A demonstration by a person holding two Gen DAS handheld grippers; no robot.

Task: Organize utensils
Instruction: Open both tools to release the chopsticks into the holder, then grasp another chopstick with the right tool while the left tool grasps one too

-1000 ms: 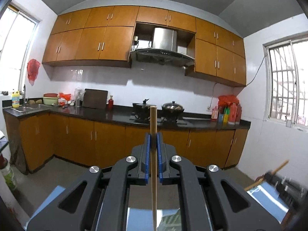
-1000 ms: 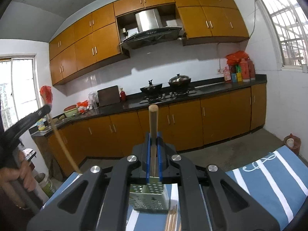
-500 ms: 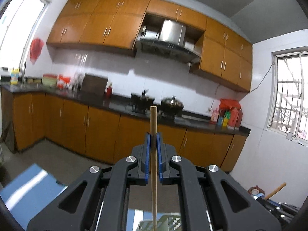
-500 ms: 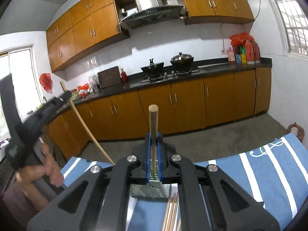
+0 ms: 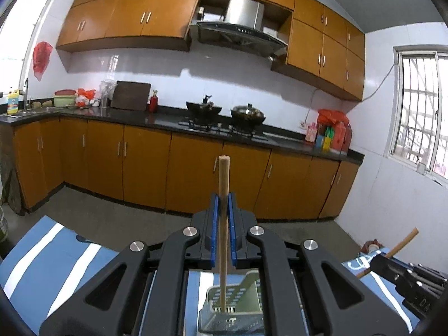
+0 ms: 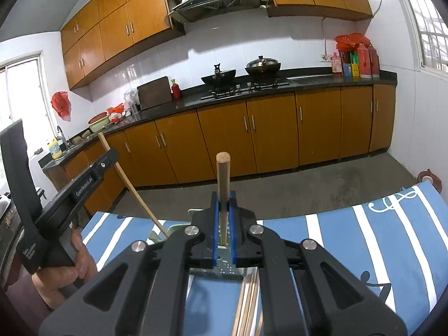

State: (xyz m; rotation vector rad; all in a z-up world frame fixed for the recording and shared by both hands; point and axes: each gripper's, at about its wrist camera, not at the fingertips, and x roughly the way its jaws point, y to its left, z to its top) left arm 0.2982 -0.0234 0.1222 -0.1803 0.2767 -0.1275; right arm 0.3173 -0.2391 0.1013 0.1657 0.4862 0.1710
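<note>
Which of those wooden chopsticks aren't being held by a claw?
The loose chopsticks lying flat on the striped cloth beside the perforated holder; the other two stand upright, each pinched in a claw.

A kitchen is shown, lined with orange-brown base cabinets (image 5: 145,165) under a black counter (image 5: 156,119). Matching wall cabinets (image 5: 126,19) are hung above white tiled walls (image 5: 168,75), with a steel range hood (image 5: 240,25) between them. Two dark pots (image 5: 247,112) are set on the hob. A grey concrete floor (image 6: 322,184) is seen. Daylight is admitted through a barred window (image 5: 422,123).
</note>
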